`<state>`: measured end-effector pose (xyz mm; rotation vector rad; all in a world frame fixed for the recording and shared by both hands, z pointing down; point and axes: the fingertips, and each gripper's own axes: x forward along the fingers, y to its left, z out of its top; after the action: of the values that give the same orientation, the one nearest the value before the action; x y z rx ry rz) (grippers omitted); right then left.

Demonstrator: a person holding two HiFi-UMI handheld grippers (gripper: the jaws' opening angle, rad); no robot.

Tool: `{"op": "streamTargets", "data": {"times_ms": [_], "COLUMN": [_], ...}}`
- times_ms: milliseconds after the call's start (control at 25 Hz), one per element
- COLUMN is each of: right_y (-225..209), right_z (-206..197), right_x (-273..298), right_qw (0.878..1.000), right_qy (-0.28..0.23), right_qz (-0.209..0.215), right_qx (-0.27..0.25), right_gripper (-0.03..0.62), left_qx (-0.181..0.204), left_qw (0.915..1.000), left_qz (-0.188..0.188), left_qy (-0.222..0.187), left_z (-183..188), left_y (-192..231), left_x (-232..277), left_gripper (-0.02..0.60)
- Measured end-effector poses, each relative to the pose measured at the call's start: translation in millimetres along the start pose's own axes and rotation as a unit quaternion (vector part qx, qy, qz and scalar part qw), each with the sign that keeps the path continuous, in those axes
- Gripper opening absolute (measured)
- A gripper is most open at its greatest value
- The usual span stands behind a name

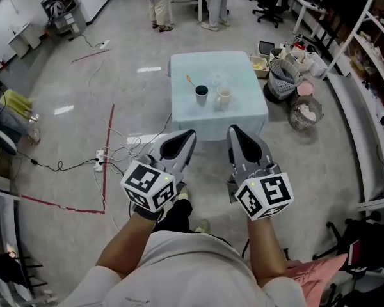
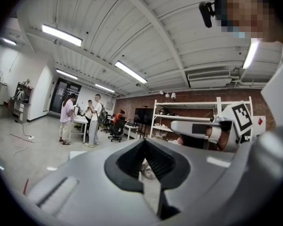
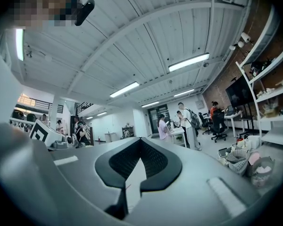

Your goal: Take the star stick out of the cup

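Well ahead, a pale-blue table point(image 1: 244, 109) stands on grey floor point(image 1: 83, 107); left gripper point(image 1: 191, 133) and right gripper point(image 1: 231, 129) fingers are pressed together.

Blue-covered table point(image 1: 243, 117), red floor tape point(image 1: 109, 146), perhaps mesh baskets point(image 1: 283, 75)

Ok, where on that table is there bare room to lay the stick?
Bare cloth right of the white cup, and along the front edge below both cups. The middle is crowded: dark cup with the stick, and white cup side by side.

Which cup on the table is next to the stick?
The dark cup, left of the white cup; the stick slants up-left from its rim.
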<state>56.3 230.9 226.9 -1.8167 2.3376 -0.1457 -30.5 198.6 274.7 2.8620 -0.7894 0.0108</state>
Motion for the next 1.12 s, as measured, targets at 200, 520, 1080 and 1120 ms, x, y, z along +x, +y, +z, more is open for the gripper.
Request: {"op": "streamTargets", "data": {"times_ms": [200, 520, 1080, 1120], "right_y": [-16.7, -43.1, -83.4, -87.5], "right_z": [-14.7, -37.8, -82.3, -84.7], "right_x": [37.3, 125.0, 259.6, 264.7], "right_qw": [1.000, 0.999, 0.996, 0.995], "right_qy": [0.011, 0.035, 0.079, 0.082], "right_qz": [-0.003, -0.005, -0.045, -0.048], "right_qx": [0.001, 0.001, 0.007, 0.007], "right_gripper": [0.009, 0.009, 0.009, 0.009], "left_qx": [-0.007, -0.016, -0.037, -0.040], "left_qw": [0.9999, 0.9995, 0.9966, 0.9963], "left_qz": [-0.003, -0.009, -0.017, -0.017], "left_qy": [0.007, 0.024, 0.071, 0.074], "left_z": [-11.1, -28.3, -69.5, -73.8], "left_y": [30.2, 102.1, 224.0, 228.8], "left_x": [28.1, 86.8, 168.3, 173.1], "left_gripper": [0.006, 0.006, 0.006, 0.006]}}
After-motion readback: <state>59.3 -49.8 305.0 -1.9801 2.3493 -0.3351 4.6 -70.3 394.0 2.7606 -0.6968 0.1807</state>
